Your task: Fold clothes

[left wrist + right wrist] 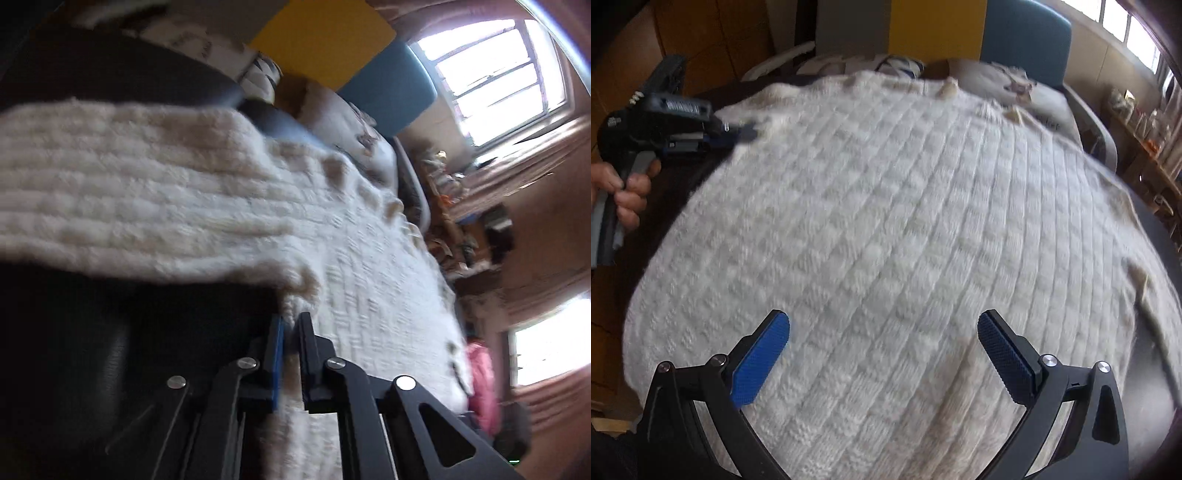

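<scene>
On the dark table (1156,236), cream knit sweater (871,229) spread; left gripper (291,332) pinching its edge, right gripper (882,350) agape above.

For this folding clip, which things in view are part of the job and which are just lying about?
Part of the job:
- white knit sweater
- left gripper, shut on the sweater's edge
- right gripper, open above the sweater

Lying about:
- grey garment beyond the sweater
- blue chair
- yellow panel

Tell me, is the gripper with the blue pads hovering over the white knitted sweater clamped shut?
No, the right gripper stands wide open, its blue pads far apart above the white knitted sweater.
</scene>
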A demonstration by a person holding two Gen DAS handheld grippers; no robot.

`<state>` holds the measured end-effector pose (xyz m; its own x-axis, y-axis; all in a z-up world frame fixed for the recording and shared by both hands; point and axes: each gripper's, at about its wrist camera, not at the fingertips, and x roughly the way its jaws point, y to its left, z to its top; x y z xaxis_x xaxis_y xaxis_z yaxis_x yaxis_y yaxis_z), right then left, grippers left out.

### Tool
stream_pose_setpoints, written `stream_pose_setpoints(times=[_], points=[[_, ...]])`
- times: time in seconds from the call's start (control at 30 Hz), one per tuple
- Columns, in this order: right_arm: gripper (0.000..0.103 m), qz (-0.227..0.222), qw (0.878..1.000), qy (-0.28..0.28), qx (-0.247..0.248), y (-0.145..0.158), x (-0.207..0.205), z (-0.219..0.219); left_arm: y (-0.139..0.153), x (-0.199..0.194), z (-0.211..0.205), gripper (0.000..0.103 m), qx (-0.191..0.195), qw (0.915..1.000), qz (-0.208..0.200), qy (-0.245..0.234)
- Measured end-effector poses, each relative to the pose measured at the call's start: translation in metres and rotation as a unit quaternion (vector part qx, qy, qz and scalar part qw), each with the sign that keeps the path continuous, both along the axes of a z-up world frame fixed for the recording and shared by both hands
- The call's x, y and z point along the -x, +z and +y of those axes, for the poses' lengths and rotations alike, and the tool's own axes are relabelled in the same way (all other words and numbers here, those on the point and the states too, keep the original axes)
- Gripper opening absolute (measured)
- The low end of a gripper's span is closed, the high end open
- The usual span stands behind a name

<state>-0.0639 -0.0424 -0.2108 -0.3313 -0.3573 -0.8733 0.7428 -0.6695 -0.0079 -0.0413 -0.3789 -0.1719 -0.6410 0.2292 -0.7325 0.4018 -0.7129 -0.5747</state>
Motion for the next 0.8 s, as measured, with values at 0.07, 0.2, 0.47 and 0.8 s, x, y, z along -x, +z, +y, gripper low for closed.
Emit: stream_pose_setpoints(times=[0.07,0.2,0.47,0.8], points=[[0.103,0.001,1.0,0.002,-0.028,-0.009,0.004,-0.005,0.003,-0.003,0.009,0.004,0.064,0.9978,-0.015,0.007],[0.103,-0.029,0.999,-0.004,-0.02,-0.016,0.011,0.002,0.012,0.002,0.028,0.005,0.105,0.9941,-0.019,-0.02],[0.103,-0.013,0.997,0.066,0.03,0.011,0.018,-0.064,0.024,-0.022,0.001,0.018,0.014,0.9997,0.022,-0.003],[0.103,-0.043,0.992,0.11,0.048,-0.002,0.026,-0.119,0.018,-0.203,-0.197,0.039,-0.045,0.9635,-0.007,0.264]])
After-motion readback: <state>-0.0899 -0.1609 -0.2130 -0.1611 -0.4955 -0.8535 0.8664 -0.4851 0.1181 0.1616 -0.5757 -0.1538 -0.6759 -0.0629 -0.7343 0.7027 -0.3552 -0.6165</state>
